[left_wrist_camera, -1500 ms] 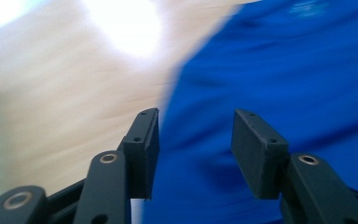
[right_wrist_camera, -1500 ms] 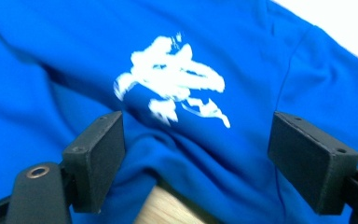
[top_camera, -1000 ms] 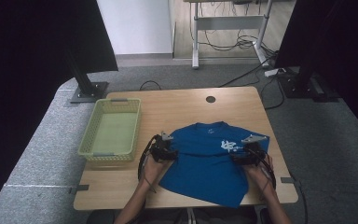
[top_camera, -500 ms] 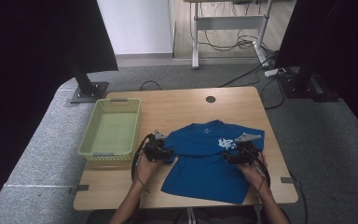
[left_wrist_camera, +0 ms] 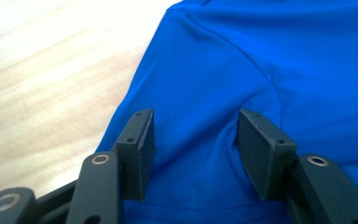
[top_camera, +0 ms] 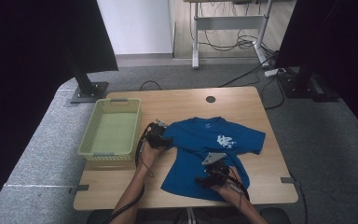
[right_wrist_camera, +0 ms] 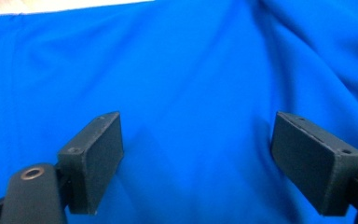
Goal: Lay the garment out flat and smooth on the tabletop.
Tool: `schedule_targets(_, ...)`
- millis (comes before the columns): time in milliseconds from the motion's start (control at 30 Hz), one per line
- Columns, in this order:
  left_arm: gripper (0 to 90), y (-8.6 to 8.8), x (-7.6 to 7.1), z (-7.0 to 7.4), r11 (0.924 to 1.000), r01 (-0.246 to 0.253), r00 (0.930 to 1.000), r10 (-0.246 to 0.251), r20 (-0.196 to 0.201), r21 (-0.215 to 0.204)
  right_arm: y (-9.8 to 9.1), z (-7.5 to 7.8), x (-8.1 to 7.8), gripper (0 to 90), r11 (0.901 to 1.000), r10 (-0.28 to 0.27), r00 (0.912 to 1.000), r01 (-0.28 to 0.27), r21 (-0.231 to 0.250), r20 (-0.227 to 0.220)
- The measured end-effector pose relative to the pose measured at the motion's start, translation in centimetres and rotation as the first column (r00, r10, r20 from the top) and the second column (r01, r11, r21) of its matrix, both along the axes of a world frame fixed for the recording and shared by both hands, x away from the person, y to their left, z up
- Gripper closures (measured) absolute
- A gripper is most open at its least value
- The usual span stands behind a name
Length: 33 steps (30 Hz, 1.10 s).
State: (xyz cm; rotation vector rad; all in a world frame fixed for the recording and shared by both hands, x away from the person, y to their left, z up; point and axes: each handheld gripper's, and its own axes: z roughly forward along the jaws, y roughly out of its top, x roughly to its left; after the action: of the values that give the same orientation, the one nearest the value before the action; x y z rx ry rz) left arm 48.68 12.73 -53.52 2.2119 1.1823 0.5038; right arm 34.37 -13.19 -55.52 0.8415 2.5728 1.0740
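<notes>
On the wooden table (top_camera: 186, 105) (grey carpet around), both tools, left (top_camera: 160, 138) and right (top_camera: 213, 169), spread over a blue shirt (top_camera: 205, 140).

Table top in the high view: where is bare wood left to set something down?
Bare table runs along the far edge around the cable hole; a near-left strip lies below the basket. The shirt, left gripper and right gripper crowd the middle and right.

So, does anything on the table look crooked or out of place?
Only the blue T-shirt: it lies askew on the table, its hem turned toward the near left, with soft wrinkles. The green basket sits straight. Nothing looks spilled or damaged.
</notes>
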Motion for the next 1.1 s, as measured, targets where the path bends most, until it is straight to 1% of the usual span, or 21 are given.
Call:
schedule_targets(133, 46.8, 0.3, 1.1, 0.1, 0.9998, -0.018, 0.9998, 0.018, -0.006, 0.006, -0.6, -0.1, -1.8, 17.4, 0.9997, 0.024, 0.9997, -0.024, 0.009, 0.006)
schedule_targets(233, 44.9, 0.5, 1.7, 0.0, 0.9996, -0.026, 0.9995, 0.026, -0.017, -0.010, -0.9, -0.2, -3.5, 17.4, 0.9989, 0.044, 0.9990, -0.044, 0.016, 0.010)
schedule_targets(333, 43.7, 0.4, 1.9, 0.0, 0.9992, -0.028, 0.9994, 0.027, -0.023, -0.028, -0.8, -0.2, -4.9, 17.3, 0.9976, 0.067, 0.9977, -0.068, 0.018, 0.011)
schedule_targets(367, 44.1, 0.2, 1.7, 0.2, 0.9993, -0.033, 0.9994, 0.033, -0.006, -0.016, -0.7, -0.2, -5.2, 17.3, 0.9968, 0.078, 0.9969, -0.079, 0.015, 0.010)
schedule_targets(400, 45.7, -0.1, 1.2, 0.5, 0.9997, -0.022, 0.9996, 0.022, 0.017, -0.003, -0.6, -0.1, -5.4, 17.8, 0.9964, 0.084, 0.9965, -0.084, 0.009, 0.003)
schedule_targets(433, 45.7, -0.4, 0.6, 0.9, 0.9998, 0.001, 0.9997, 0.000, 0.026, -0.018, -0.6, 0.0, -5.4, 18.6, 0.9965, 0.083, 0.9965, -0.083, 0.011, -0.007)
schedule_targets(467, 44.7, -0.7, -0.2, 1.4, 0.9988, 0.028, 0.9990, -0.026, 0.035, -0.042, -0.9, 0.1, -5.3, 18.6, 0.9964, 0.078, 0.9969, -0.077, 0.035, -0.010)
schedule_targets(500, 43.7, -1.0, -1.0, 1.8, 0.9969, 0.056, 0.9974, -0.054, 0.049, -0.055, -1.3, 0.3, -5.2, 18.7, 0.9957, 0.066, 0.9978, -0.065, 0.066, -0.008)
schedule_targets(600, 40.8, -1.7, -4.0, 2.3, 0.9903, 0.129, 0.9897, -0.125, 0.070, -0.052, -3.3, 0.9, -4.2, 18.6, 0.9949, -0.002, 1.0000, 0.001, 0.101, 0.006)
schedule_targets(667, 40.0, -1.7, -6.0, 2.0, 0.9839, 0.167, 0.9844, -0.163, 0.065, -0.062, -5.0, 1.1, -3.6, 18.7, 0.9922, -0.043, 0.9991, 0.042, 0.117, 0.004)
schedule_targets(733, 39.4, -1.4, -7.9, 1.4, 0.9786, 0.188, 0.9813, -0.183, 0.059, -0.084, -6.4, 1.0, -3.1, 18.6, 0.9915, -0.081, 0.9966, 0.079, 0.104, 0.014)
schedule_targets(800, 39.1, -1.2, -9.5, 0.7, 0.9704, 0.213, 0.9770, -0.209, 0.041, -0.115, -7.8, 0.9, -2.8, 18.5, 0.9885, -0.114, 0.9935, 0.112, 0.101, 0.007)
schedule_targets(867, 38.8, -1.2, -10.9, 0.0, 0.9679, 0.222, 0.9750, -0.220, 0.035, -0.118, -8.8, 0.7, -2.7, 18.4, 0.9860, -0.128, 0.9918, 0.128, 0.107, -0.006)
schedule_targets(900, 38.8, -1.2, -11.5, -0.4, 0.9676, 0.228, 0.9738, -0.225, 0.032, -0.110, -9.1, 0.6, -2.7, 18.2, 0.9854, -0.135, 0.9908, 0.135, 0.104, -0.009)
schedule_targets(933, 38.8, -1.3, -12.0, -0.7, 0.9704, 0.226, 0.9739, -0.224, 0.039, -0.084, -9.4, 0.5, -2.8, 18.3, 0.9848, -0.143, 0.9897, 0.143, 0.098, -0.010)
schedule_targets(967, 38.8, -1.5, -12.4, -1.0, 0.9713, 0.230, 0.9726, -0.228, 0.046, -0.059, -9.6, 0.3, -2.8, 18.2, 0.9845, -0.147, 0.9890, 0.148, 0.095, -0.013)
schedule_targets(1000, 38.8, -1.4, -12.8, -1.1, 0.9712, 0.229, 0.9724, -0.225, 0.062, -0.066, -9.8, 0.2, -2.9, 18.2, 0.9844, -0.151, 0.9883, 0.152, 0.089, -0.018)
schedule_targets(1067, 39.1, -1.3, -13.5, -1.1, 0.9762, 0.214, 0.9740, -0.210, 0.085, -0.037, -10.0, -0.2, -3.1, 18.0, 0.9839, -0.164, 0.9861, 0.166, 0.067, -0.023)
schedule_targets(1100, 39.1, -1.2, -13.8, -1.0, 0.9785, 0.205, 0.9748, -0.202, 0.095, -0.022, -10.1, -0.4, -3.4, 18.1, 0.9829, -0.170, 0.9854, 0.170, 0.070, -0.012)
